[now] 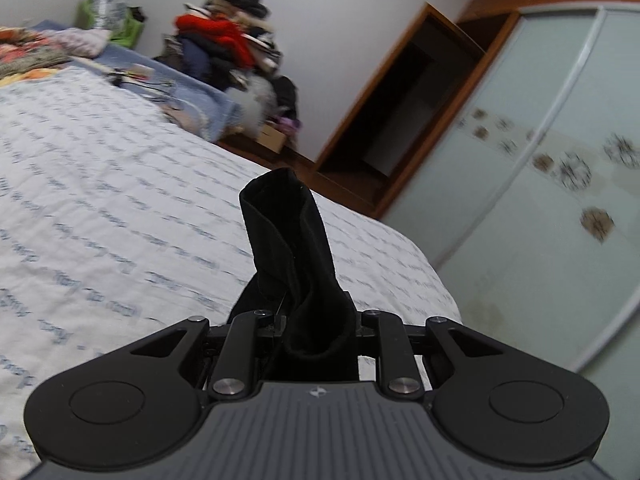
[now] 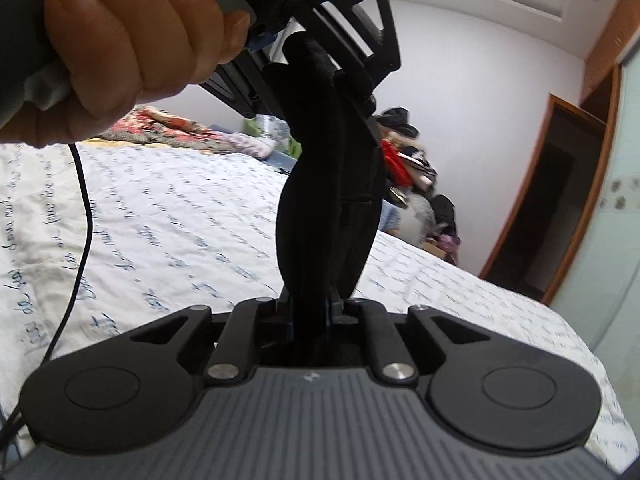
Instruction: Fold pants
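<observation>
The black pants (image 1: 288, 240) are held in the air above the bed (image 1: 100, 200). My left gripper (image 1: 316, 320) is shut on a bunched end of the fabric, which sticks up past its hidden fingers. In the right wrist view my right gripper (image 2: 310, 308) is shut on another part of the pants (image 2: 324, 208), which stretch up to the left gripper's body (image 2: 340, 32) held by a hand (image 2: 132, 36) at the top. Both grippers' fingertips are covered by cloth.
The bed has a white quilt with blue script (image 2: 180, 208). A pile of clothes (image 1: 228, 36) stands by the far wall. A wooden doorway (image 1: 404, 108) and a frosted sliding wardrobe (image 1: 540, 200) are to the right. A black cable (image 2: 82, 208) hangs at left.
</observation>
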### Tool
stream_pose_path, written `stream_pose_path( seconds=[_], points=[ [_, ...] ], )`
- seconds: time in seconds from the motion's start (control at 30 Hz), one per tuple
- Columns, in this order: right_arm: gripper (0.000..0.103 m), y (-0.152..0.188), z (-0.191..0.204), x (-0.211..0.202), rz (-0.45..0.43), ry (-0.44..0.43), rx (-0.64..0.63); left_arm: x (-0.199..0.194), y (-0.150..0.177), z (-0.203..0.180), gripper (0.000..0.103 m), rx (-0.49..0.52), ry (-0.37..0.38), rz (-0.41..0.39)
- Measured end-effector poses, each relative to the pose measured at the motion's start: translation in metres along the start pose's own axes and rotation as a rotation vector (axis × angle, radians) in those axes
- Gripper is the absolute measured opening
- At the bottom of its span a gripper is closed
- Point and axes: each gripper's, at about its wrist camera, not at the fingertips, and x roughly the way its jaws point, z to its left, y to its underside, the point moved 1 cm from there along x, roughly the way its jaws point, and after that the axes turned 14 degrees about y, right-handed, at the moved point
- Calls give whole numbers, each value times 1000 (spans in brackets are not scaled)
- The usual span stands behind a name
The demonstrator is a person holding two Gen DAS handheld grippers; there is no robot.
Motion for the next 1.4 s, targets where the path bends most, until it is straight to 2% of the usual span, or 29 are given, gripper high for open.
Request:
stream_pose_path(
  seconds=[0.47,0.73,0.9,1.0,1.03,1.1,1.13,1.17,1.27,1.3,1.33,1.37,1.4],
  points=[
    [11,60,-71,-1,166,72,263,108,66,-67,20,160,98,261],
    [11,95,-97,-3,238,91,412,149,102,-88,20,201,151,369],
    [11,110,-115,-7,289,88,504,167,120,-98,23,238,217,491],
    [21,121,-126,-5,343,70,595,162,115,-93,25,195,270,497],
    [27,125,-131,-5,357,64,621,158,111,-90,29,184,280,489],
    [32,130,-139,-8,376,48,664,151,103,-84,47,180,263,456],
    [35,132,-143,-9,384,38,679,145,99,-79,68,183,237,425],
    [37,134,-147,-12,390,30,694,139,94,-74,78,187,209,390],
    [44,140,-159,-23,413,7,739,125,86,-55,78,211,149,339],
    [47,142,-163,-28,418,4,751,122,86,-49,78,215,129,342],
    [57,144,-165,-33,425,10,751,120,87,-42,78,220,107,348],
    [61,145,-168,-39,434,22,736,116,90,-35,78,230,85,355],
    [61,145,-170,-45,446,39,705,114,93,-29,78,240,66,360]
  ],
)
